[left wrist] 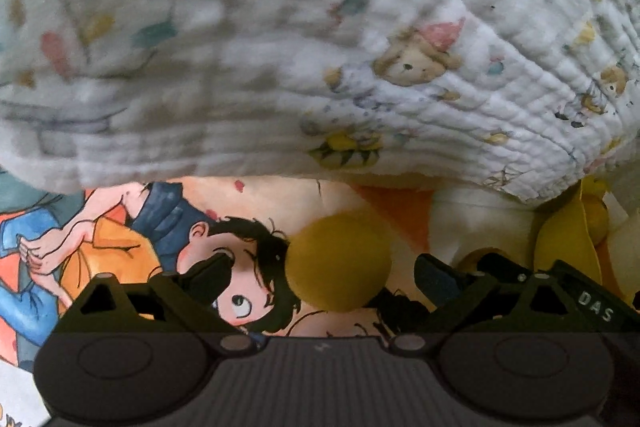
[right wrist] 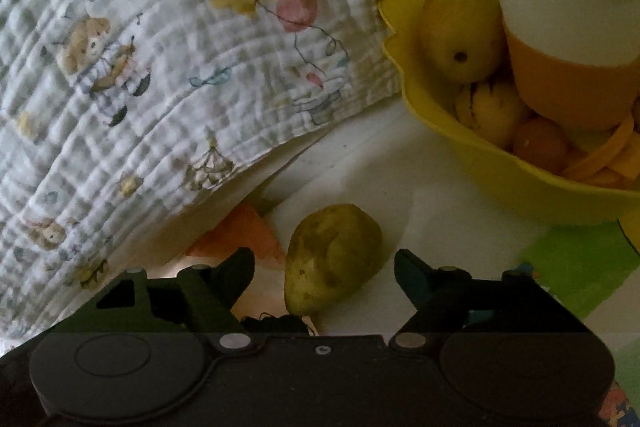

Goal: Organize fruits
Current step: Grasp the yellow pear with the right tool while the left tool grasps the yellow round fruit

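Draping across the far half of both wrist views, a printed muslin blanket (right wrist: 160,75) is bunching over the surface and overhanging its near edge, shadowing what lies below. Sitting far right in the right wrist view, a yellow bowl (right wrist: 460,155) is already collecting fruit, likely the sorting target: a yellow pear-like fruit (right wrist: 460,35), a striped one (right wrist: 488,111) and an orange one (right wrist: 540,143), with a white-and-orange cup (right wrist: 568,39) crowding in. Lying below on a cartoon-printed sheet (left wrist: 120,247), one loose greenish-yellow pear (right wrist: 332,255) is resting just near of the blanket edge, well apart from the bowl. Bracketing it, the right claw (right wrist: 324,267) is standing fairly wide, pads not touching the skin, probably lining up the pick. Framing the same pear, the left claw (left wrist: 324,271) is also standing wide, holding nothing.
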`<state>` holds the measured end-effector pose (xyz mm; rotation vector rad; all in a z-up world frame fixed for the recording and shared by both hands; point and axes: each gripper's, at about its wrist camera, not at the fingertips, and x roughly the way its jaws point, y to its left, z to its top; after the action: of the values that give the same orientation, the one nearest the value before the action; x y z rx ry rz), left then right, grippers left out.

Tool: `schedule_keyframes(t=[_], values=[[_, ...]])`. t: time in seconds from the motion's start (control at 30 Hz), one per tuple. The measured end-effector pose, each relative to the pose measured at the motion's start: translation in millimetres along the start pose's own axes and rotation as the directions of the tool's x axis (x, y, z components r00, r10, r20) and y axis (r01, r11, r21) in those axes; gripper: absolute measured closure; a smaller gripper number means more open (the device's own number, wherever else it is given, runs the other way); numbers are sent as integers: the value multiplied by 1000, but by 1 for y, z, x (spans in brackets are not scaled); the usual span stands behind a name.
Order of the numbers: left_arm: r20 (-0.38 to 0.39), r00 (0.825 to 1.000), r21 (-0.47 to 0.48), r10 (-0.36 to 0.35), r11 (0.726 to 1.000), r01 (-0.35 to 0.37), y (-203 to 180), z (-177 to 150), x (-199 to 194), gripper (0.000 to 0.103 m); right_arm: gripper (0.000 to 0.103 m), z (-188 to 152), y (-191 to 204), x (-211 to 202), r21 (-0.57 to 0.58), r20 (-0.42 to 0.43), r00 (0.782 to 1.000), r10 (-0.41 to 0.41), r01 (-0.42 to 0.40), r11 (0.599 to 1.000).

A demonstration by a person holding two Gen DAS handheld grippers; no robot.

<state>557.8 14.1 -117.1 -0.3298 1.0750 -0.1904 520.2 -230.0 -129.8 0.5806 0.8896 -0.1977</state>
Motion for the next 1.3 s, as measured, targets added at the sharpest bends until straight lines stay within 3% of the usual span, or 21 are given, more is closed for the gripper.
schedule_keyframes(t=[0.4, 0.67, 1.3], values=[[6, 1000, -18, -21, 1000, 21, -3, 1, 11, 17, 37, 1, 7, 12, -16, -9, 999, -38, 38, 999], [-11, 999, -13, -43, 999, 42, -6, 0, 22, 37, 39, 3, 14, 19, -60, -12, 998, -62, 61, 996], [-36, 999, 18, -38, 999, 38, -8, -7, 24, 39, 46, 3, 7, 12, -69, -26, 999, -40, 38, 997]])
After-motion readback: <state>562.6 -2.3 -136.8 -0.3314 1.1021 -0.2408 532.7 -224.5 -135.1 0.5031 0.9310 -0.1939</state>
